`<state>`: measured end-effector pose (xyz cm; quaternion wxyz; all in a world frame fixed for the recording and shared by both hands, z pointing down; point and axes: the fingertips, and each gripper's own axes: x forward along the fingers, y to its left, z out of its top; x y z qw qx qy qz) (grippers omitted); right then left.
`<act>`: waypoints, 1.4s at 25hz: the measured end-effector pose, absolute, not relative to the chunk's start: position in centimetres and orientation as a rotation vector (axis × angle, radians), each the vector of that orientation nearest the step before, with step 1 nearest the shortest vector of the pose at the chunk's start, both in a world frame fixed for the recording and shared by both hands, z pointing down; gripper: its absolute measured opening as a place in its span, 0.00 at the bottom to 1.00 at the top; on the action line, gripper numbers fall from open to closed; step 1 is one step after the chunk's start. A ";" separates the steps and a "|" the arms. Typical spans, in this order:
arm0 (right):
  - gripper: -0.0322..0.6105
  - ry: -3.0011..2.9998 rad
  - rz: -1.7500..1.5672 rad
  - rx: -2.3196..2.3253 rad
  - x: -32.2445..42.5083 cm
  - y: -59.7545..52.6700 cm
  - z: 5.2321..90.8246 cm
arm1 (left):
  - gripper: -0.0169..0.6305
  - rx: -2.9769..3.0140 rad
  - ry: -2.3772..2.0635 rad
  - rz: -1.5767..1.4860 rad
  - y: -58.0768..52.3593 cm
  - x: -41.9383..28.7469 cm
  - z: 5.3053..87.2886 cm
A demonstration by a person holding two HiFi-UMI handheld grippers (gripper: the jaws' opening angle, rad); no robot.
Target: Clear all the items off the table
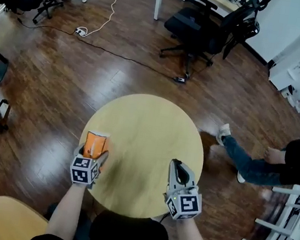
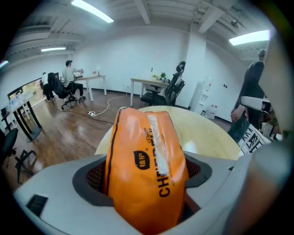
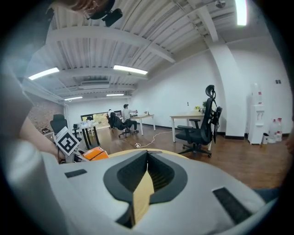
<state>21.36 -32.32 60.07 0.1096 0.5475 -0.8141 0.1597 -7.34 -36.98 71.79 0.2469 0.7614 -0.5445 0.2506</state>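
An orange snack bag [image 1: 95, 144] lies at the left edge of the round wooden table [image 1: 149, 122]. My left gripper [image 1: 93, 152] has its jaws on both sides of it. In the left gripper view the bag [image 2: 144, 165] fills the space between the jaws and bulges where they press it, so the left gripper [image 2: 148, 160] is shut on it. My right gripper [image 1: 176, 167] hovers over the table's near right part. In the right gripper view the right gripper [image 3: 147, 158] is shut with nothing in it, and the bag [image 3: 94, 153] shows orange at the left.
A black office chair [image 1: 207, 25] stands beyond the table on the wooden floor. A seated person's legs [image 1: 244, 157] reach in from the right, near a white rack [image 1: 285, 219]. Another wooden tabletop [image 1: 14, 219] sits at lower left. A cable [image 1: 109, 16] runs across the floor.
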 end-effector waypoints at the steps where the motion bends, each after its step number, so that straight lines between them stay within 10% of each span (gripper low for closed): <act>1: 0.06 -2.411 0.454 1.593 21.2 -32.7 59.7 | 0.67 2.077 -1.517 0.639 -36.7 -7.8 71.0; 10: 0.06 -2.619 0.327 1.350 13.5 -34.7 56.3 | 0.67 1.982 -1.899 0.212 -31.1 -17.8 60.1; 23: 0.06 -3.081 0.171 0.408 -16.7 -19.8 47.3 | 0.67 1.481 -2.610 -0.150 3.5 -34.5 47.2; 35: 0.06 -3.081 -0.007 -0.566 -30.6 8.3 45.6 | 0.67 0.731 -2.960 -0.259 34.3 -31.4 48.1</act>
